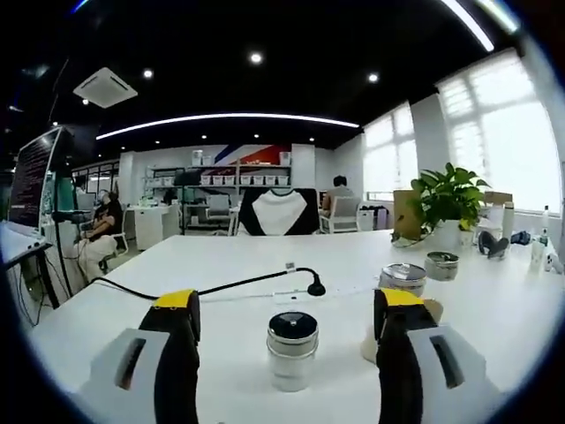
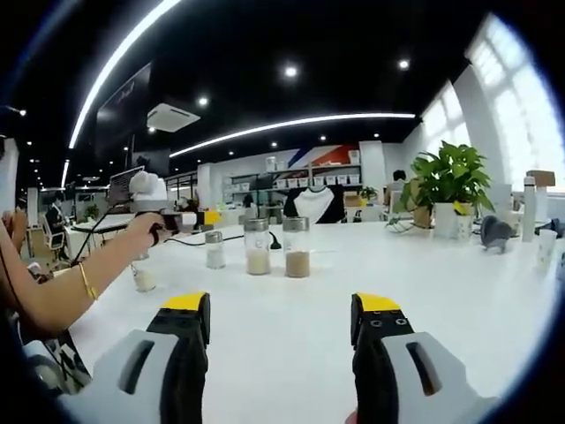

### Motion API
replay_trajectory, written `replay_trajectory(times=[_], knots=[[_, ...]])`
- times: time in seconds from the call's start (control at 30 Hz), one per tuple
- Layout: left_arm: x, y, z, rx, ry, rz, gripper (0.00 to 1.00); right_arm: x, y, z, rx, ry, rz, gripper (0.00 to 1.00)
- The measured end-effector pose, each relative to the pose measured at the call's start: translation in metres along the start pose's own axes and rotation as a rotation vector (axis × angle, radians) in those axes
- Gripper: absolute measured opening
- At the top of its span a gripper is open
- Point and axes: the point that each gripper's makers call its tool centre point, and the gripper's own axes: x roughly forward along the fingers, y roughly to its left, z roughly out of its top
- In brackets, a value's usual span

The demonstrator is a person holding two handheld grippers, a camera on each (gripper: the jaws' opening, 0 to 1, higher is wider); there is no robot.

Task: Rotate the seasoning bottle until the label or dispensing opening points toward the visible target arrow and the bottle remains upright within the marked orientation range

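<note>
A small seasoning bottle [image 1: 292,349] with a pale body and a silver cap with a black top stands upright on the white table [image 1: 221,265]. It sits between the jaws of my left gripper [image 1: 290,300], which is open and not touching it. My right gripper [image 2: 281,305] is open over bare table, nothing between its jaws. Ahead of it stand three glass bottles: one with white powder [image 2: 214,249], one with pale grains [image 2: 257,247], one with brown grains [image 2: 297,247]. A person's hand holds the left gripper [image 2: 181,219] at the left of them.
Two round silver tins [image 1: 403,278] [image 1: 441,265] and a black cable [image 1: 247,283] lie beyond the bottle. A potted plant [image 1: 450,199] stands at the far right edge. A small jar [image 2: 143,278] sits under the person's arm [image 2: 71,283].
</note>
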Motion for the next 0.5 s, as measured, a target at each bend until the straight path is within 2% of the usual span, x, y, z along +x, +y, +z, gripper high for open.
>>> replay_trajectory(times=[0.07,0.1,0.27,0.4,0.5], knots=[[0.005,0.006,0.000,-0.008,-0.017,0.048,0.82,0.000,-0.002,0.000,-0.002,0.001,-0.009,0.64],[0.008,0.007,-0.005,0.009,0.009,0.061,0.78,0.000,-0.003,0.000,-0.003,0.004,-0.011,0.64],[0.018,0.004,-0.011,-0.004,0.016,0.054,0.77,0.002,-0.003,-0.002,-0.006,0.017,-0.016,0.64],[0.019,0.010,-0.024,0.011,0.050,0.104,0.73,0.004,-0.004,-0.003,-0.008,0.031,-0.020,0.64],[0.021,0.007,-0.032,0.006,0.065,0.083,0.72,0.006,-0.005,-0.005,-0.015,0.048,-0.020,0.64]])
